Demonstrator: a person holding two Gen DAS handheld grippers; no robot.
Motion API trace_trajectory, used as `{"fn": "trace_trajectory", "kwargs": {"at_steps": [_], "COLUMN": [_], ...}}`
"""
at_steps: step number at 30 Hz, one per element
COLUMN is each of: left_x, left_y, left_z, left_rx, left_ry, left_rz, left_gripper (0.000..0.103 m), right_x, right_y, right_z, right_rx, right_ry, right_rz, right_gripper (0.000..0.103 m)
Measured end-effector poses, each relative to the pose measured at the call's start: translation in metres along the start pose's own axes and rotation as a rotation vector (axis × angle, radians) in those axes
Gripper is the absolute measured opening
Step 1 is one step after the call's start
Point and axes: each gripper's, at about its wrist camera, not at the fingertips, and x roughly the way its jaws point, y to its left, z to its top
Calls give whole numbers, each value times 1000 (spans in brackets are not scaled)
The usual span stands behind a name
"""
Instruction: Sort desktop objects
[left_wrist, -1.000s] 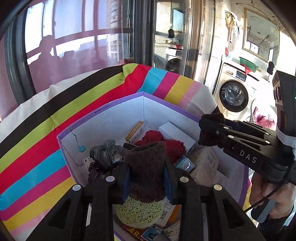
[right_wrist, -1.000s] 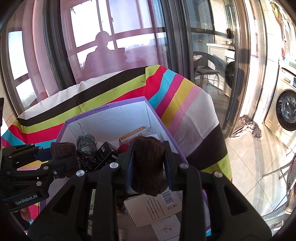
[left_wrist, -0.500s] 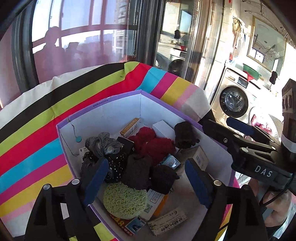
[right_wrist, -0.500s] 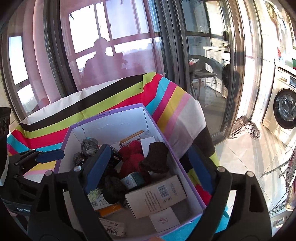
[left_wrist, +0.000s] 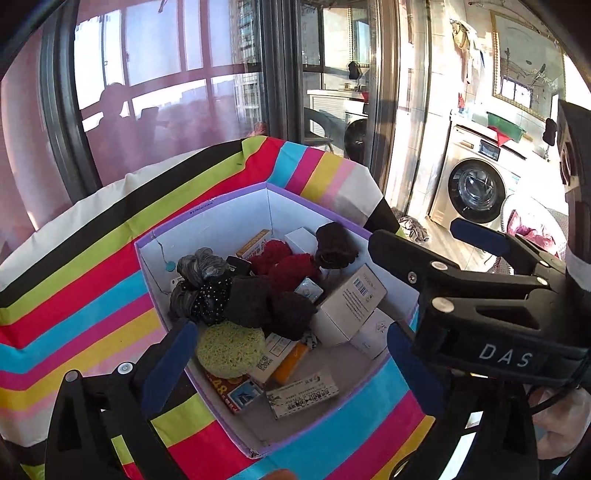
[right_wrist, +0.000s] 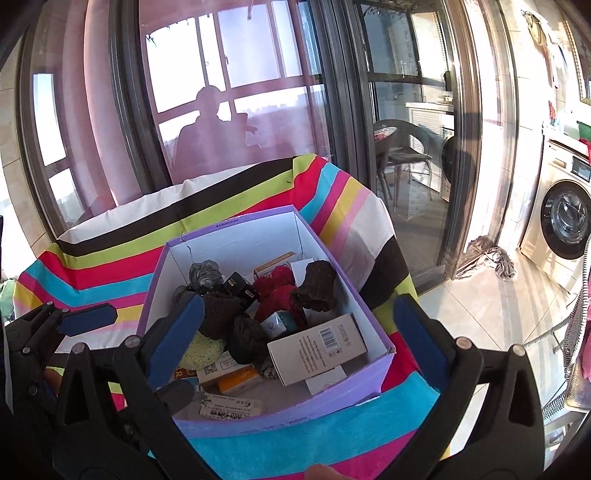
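Both claws, left (left_wrist: 291, 354) and right (right_wrist: 299, 332), have just been opening and stand wide, empty, above the box (right_wrist: 284, 410). Its dark socks (left_wrist: 258, 299) look soft and light; pinch a bunched fold.

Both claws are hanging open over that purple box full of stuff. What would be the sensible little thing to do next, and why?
Probably draw both grippers back to look for the next item. The left gripper and right gripper have just been opening and hold nothing; the dark brown cloth pieces already lie inside the purple box.
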Motion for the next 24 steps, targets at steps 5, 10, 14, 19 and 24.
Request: {"fn": "trace_trajectory", "kwargs": {"at_steps": [5, 10, 14, 19, 24], "left_x": [1, 5, 8, 12, 9], "left_y": [2, 3, 1, 2, -4], "left_z": [3, 6, 6, 6, 6], "left_rx": [3, 3, 9, 7, 40], "left_ry": [-9, -9, -6, 4, -24], "left_rz": [22, 29, 36, 34, 31], "left_gripper": [103, 103, 103, 103, 103], "right_x": [4, 6, 7, 6, 8], "right_y": [-1, 1, -2, -3, -2], "right_z": [-1, -2, -2, -2, -2], "right_rx": [5, 1, 8, 14, 11], "right_ry": [7, 12, 13, 12, 17], "right_rz": [1, 6, 6, 6, 6], "right_gripper": [102, 102, 102, 102, 102]}}
